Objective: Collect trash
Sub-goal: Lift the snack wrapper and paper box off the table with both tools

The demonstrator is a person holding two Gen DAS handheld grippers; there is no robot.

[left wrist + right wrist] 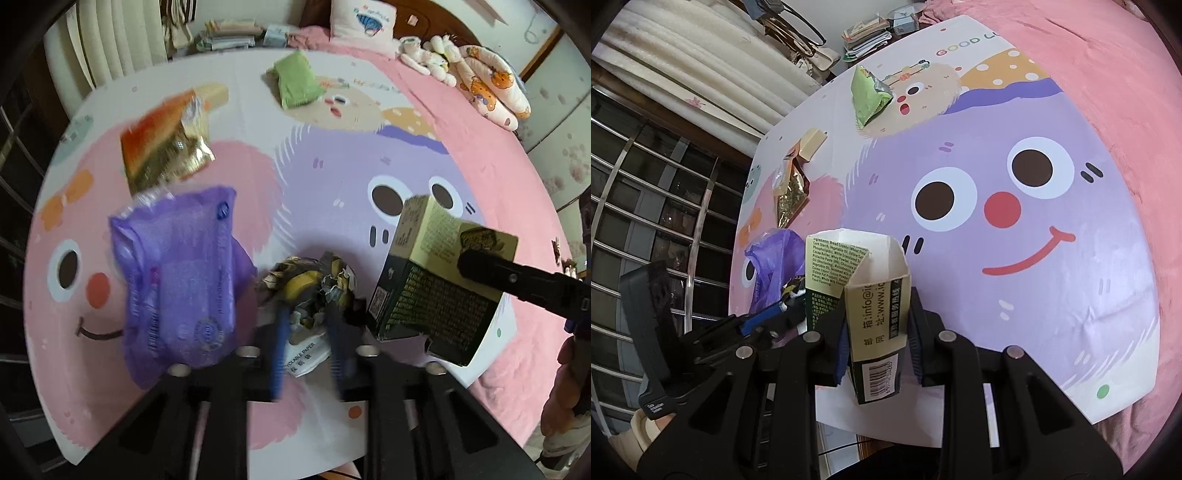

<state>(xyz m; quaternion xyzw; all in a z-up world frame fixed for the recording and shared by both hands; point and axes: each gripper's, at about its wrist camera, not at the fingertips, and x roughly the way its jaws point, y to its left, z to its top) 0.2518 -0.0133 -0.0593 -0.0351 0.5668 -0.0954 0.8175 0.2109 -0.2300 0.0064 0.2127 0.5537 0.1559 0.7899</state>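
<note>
My left gripper (308,317) is shut on a crumpled wad of dark and yellow paper (308,286) with a white paper scrap under it. A purple plastic wrapper (181,277) lies just left of it. My right gripper (875,332) is shut on an opened green and cream carton (864,288), held above the mat; the carton also shows in the left wrist view (436,273). A gold and orange snack bag (166,147) and a green packet (297,79) lie farther off on the cartoon mat (332,166).
The mat lies on a pink bedspread (1126,110). A pillow (362,18) and plush toys (480,81) sit at the bed's head. Folded papers (229,33) are stacked at the far left. A metal window grille (646,203) stands to the left.
</note>
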